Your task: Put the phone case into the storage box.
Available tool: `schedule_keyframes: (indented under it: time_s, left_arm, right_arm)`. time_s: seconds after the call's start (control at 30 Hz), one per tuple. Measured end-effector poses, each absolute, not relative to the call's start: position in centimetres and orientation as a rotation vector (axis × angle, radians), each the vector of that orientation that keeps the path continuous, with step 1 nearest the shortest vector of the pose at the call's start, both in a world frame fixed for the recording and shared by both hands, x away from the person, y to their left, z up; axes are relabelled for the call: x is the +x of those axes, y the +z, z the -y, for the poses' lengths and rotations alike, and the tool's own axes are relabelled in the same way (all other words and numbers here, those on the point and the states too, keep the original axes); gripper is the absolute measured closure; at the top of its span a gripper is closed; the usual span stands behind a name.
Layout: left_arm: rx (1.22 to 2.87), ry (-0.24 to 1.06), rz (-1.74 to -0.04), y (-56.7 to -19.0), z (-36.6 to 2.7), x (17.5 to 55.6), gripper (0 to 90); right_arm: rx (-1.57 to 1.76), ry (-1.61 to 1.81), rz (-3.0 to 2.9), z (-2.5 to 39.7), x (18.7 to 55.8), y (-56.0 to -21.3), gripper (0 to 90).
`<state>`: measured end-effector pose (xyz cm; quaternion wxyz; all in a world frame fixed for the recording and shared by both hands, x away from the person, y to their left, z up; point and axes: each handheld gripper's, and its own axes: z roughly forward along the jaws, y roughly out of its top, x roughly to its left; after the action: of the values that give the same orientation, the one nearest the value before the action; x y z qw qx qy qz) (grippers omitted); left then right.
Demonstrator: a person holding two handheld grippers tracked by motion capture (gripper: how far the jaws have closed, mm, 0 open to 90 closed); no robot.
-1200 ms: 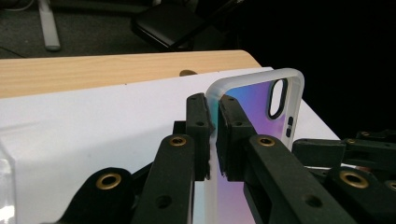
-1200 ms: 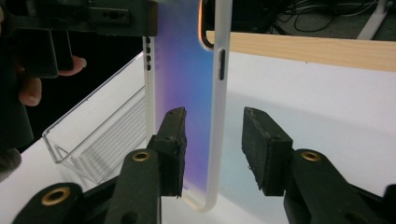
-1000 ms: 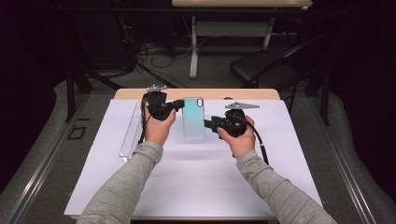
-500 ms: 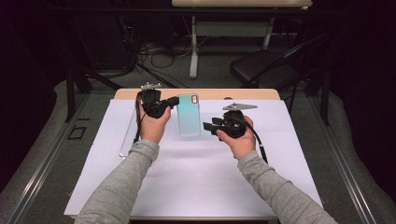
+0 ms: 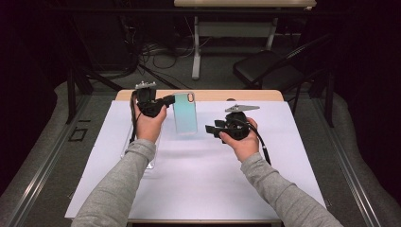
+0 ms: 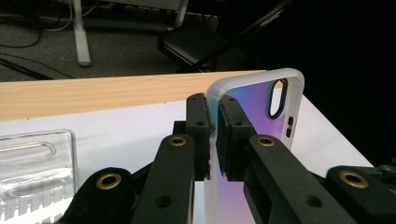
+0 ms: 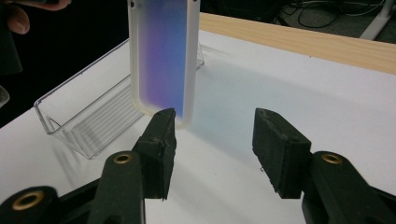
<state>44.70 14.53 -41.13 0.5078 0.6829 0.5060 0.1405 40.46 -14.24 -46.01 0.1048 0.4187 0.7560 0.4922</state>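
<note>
Pickup seems done: left gripper (image 6: 213, 140) clamps iridescent translucent-rimmed phone case (image 6: 261, 140) above clear plastic tray (image 7: 88, 116); right gripper (image 7: 212, 140) waits wide beside it.

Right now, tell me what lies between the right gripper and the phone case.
Nothing but bare white table cover: in the high view the right gripper sits apart from the phone case, which the left gripper holds.

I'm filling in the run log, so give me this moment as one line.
left gripper: shut on phone case edge, case lifted | right gripper: open, apart from case | clear tray: on white sheet
</note>
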Motion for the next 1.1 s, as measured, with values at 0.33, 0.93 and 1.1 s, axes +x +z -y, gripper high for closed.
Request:
schedule_keyframes:
  time_s: [0.33,0.93,1.1]
  left_arm:
    - [1.641,0.361,-1.224,-40.7,-15.5,44.8,84.5]
    - [1.619,0.406,-1.237,-39.8,-17.8,45.0,84.5]
    - [1.613,0.42,-1.235,-39.4,-18.3,45.1,84.5]
  right_arm:
    - [1.183,1.424,-2.225,14.4,40.4,-45.8,51.9]
    - [1.161,1.377,-2.202,15.5,39.9,-45.6,41.2]
    - [1.168,1.358,-2.182,16.0,39.6,-45.8,30.4]
